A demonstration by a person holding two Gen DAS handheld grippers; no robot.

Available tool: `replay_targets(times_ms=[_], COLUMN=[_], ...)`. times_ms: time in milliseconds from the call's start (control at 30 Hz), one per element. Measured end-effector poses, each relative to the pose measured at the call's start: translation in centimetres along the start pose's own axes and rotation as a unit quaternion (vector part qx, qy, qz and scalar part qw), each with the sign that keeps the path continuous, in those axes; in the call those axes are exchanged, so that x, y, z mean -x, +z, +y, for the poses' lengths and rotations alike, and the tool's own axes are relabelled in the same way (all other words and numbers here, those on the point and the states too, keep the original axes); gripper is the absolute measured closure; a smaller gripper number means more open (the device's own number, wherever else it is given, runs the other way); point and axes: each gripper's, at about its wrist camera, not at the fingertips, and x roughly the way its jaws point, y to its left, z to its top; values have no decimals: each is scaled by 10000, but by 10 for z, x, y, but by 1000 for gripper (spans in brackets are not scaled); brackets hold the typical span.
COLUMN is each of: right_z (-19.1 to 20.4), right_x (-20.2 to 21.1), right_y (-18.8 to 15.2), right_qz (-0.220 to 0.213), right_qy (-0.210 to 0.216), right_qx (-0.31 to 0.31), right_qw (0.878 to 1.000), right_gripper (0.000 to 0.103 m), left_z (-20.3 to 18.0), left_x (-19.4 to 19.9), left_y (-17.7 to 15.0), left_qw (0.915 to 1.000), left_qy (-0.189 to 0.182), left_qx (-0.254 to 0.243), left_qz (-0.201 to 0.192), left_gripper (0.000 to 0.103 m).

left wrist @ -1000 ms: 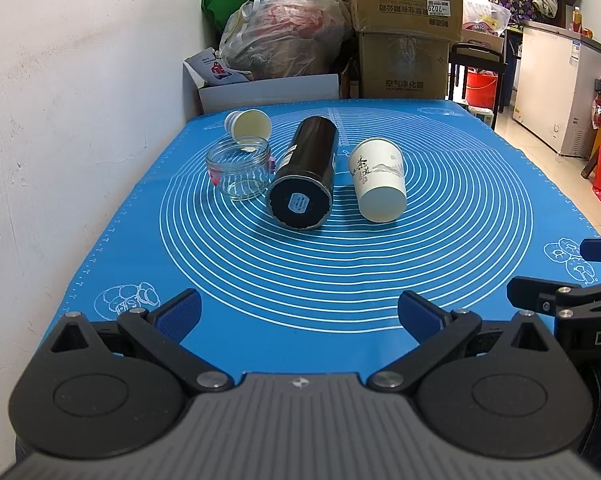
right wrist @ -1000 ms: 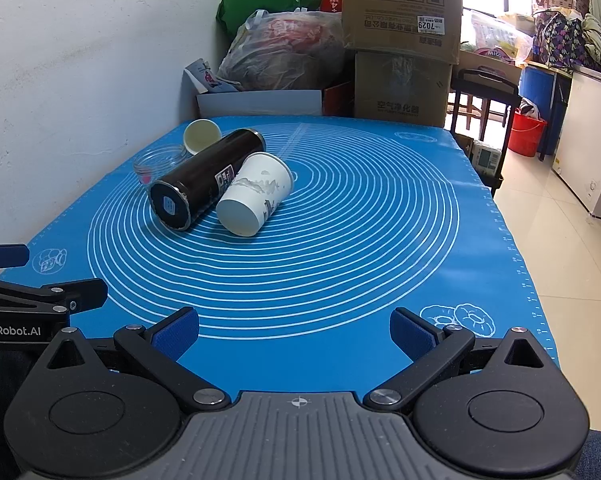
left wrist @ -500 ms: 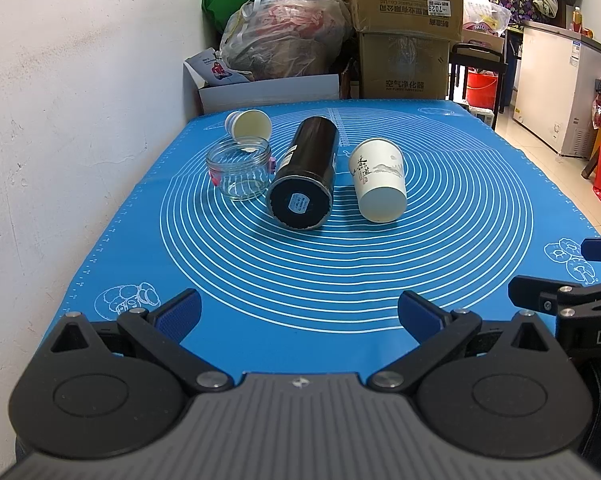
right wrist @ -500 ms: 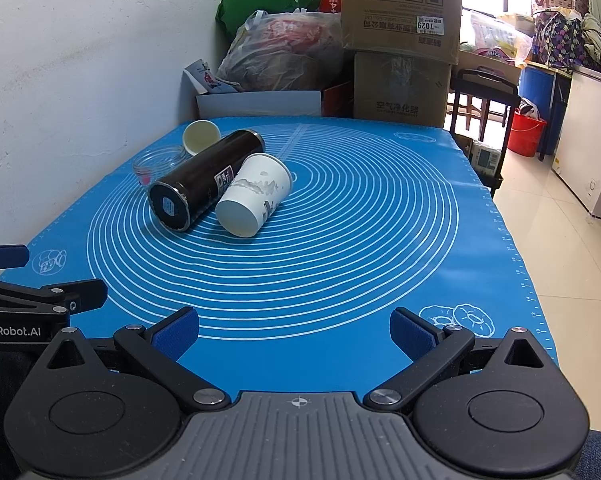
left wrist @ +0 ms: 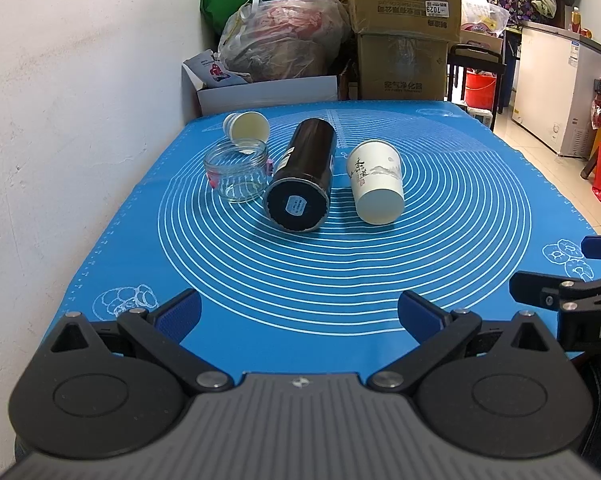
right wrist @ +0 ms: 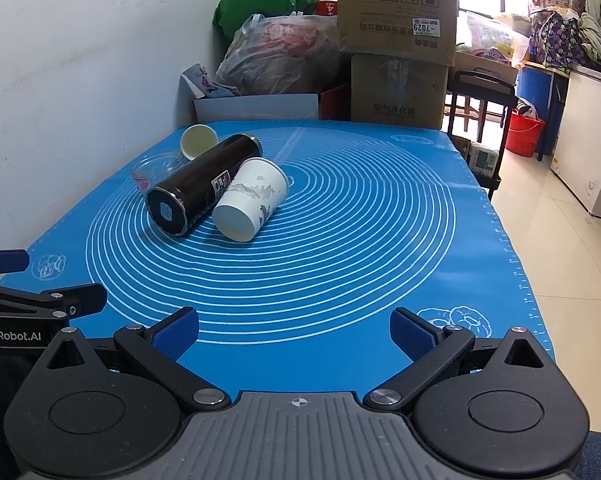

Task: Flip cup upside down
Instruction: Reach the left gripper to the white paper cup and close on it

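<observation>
On the blue mat (left wrist: 300, 280) that covers the worktop, the things lie in a loose row toward 12 o'clock of the left tool (left wrist: 298, 314), well apart from it. Farthest left, at about 11 o'clock, a small cream cup (left wrist: 247, 127) lies on its side against the far rim of an upright clear glass jar (left wrist: 237, 174). Just right of the jar a black cylinder flask (left wrist: 303, 184) lies on its side, its flat base with a small label turned toward the camera; jar and flask look to be touching or very nearly so. Right of the flask, near 12 to 1 o'clock, the white paper cup (left wrist: 376, 182) lies on its side, closed bottom toward the camera, mouth pointing away, a narrow strip of mat between it and the flask in the left wrist view. From the right wrist view the paper cup (right wrist: 250, 200) sits at about 11 o'clock of the right tool (right wrist: 296, 334), pressed close beside the flask (right wrist: 202, 186), so the flask crowds its left flank while its right flank faces bare mat. Both tools hang over the near edge of the mat with their blue pads spread wide, gripping nothing. Beyond the far edge of the worktop stand a white box (left wrist: 268, 90), a stuffed plastic bag (left wrist: 284, 44) and stacked cardboard cartons (left wrist: 404, 28).
</observation>
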Motion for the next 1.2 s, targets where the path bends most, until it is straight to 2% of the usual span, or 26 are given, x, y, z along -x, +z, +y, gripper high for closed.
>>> replay_targets(times_ms=[300,500,767,933,1100,1133,1167,1200], right_z=[-10,-28,-58,-77,-90,-91,-93,-95], right_x=[-2,-10,-29,-42,-52,-53,-55,-56], right_y=[4,12,14,15,15,15,15,15], right_qz=[-132,-255,-242,-167,-123,-115,-111,-105], right_qy=[-95,-280,-590,-753,-913,-931,-943,-954], right_qx=[-111,-247,-480,-610,-740,-759,-775,-791], right_qw=[9998,9990,9968,9952,9930,9927,9925,9922], right_gripper=[0,0,0,0,0,0,0,0], left_z=[-7,-22,-51,-70,-85,-85,-85,-85], left_x=[-7,-28,-92,-124,-158,-164,-170,-175], left_y=[11,30,61,77,84,84,84,84], left_qw=[9997,9983,9968,9964,9977,9982,9986,9987], left_qy=[-55,-97,-358,-487,-406,-383,-367,-341], left_qx=[18,-164,-411,-403,-453,-413,-366,-369], left_qz=[-256,-544,-591,-565,-294,-210,-100,2], left_gripper=[0,0,0,0,1,7,22,26])
